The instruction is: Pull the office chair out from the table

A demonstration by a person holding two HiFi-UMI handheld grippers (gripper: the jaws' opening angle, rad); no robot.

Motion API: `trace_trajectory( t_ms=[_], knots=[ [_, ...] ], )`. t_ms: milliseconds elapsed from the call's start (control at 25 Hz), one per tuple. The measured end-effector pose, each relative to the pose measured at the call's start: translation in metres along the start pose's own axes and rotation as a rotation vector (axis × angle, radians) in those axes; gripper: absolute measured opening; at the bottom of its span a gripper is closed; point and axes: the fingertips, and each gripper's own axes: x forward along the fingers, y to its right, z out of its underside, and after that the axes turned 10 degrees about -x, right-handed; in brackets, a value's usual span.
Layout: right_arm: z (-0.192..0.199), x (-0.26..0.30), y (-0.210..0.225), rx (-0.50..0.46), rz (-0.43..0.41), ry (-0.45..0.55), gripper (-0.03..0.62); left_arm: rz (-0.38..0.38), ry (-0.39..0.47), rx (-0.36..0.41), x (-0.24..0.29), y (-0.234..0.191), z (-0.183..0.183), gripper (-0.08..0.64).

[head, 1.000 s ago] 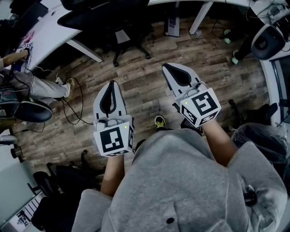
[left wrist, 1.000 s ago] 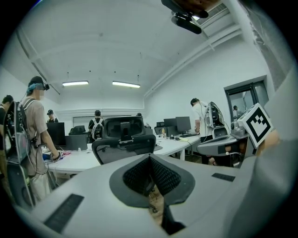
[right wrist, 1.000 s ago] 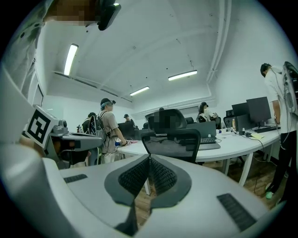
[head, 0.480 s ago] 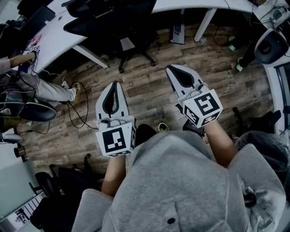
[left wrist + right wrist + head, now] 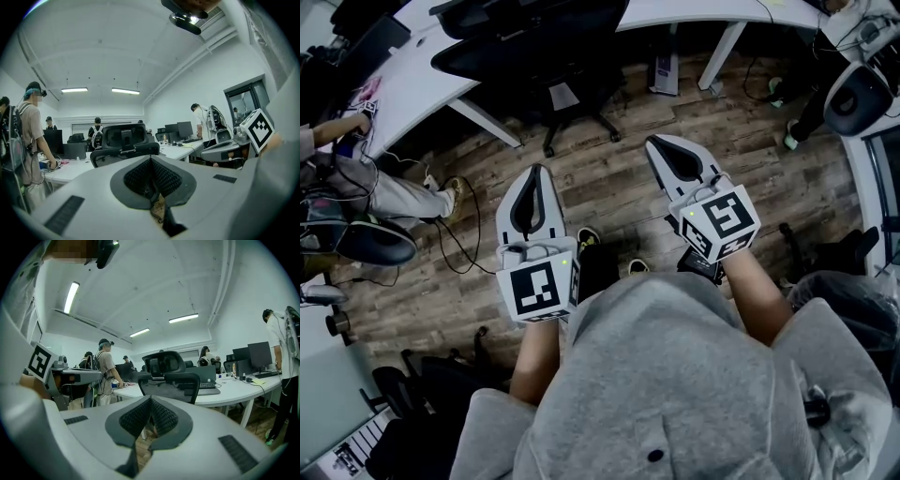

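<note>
Holding two grippers over the plank floor [image 5: 609, 202], you have your left gripper [image 5: 534, 171] pressed fully together, nothing between its jaws, touching nothing. Your right gripper [image 5: 654, 142] is likewise closed and empty. Each carries one marker cube [image 5: 534, 289]. One office chair [image 5: 546, 52] stands ahead of both tips, well apart from them, pushed in at the white table [image 5: 403, 70].

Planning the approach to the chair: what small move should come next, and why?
Probably step closer to the chair. It sits tucked under the table, across a stretch of floor from the left gripper and right gripper. Neither touches it, and both have their fingers shut on nothing, so they would need opening before a grasp.
</note>
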Motion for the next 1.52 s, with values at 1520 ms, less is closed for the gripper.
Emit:
trace_trajectory(
  t_ms=[1520],
  knots=[
    [-0.043,0.181,-0.008,-0.095,0.085,-0.042,0.029,0.016,0.007,-0.041,0.097,-0.187,-0.021,0.011]
  ],
)
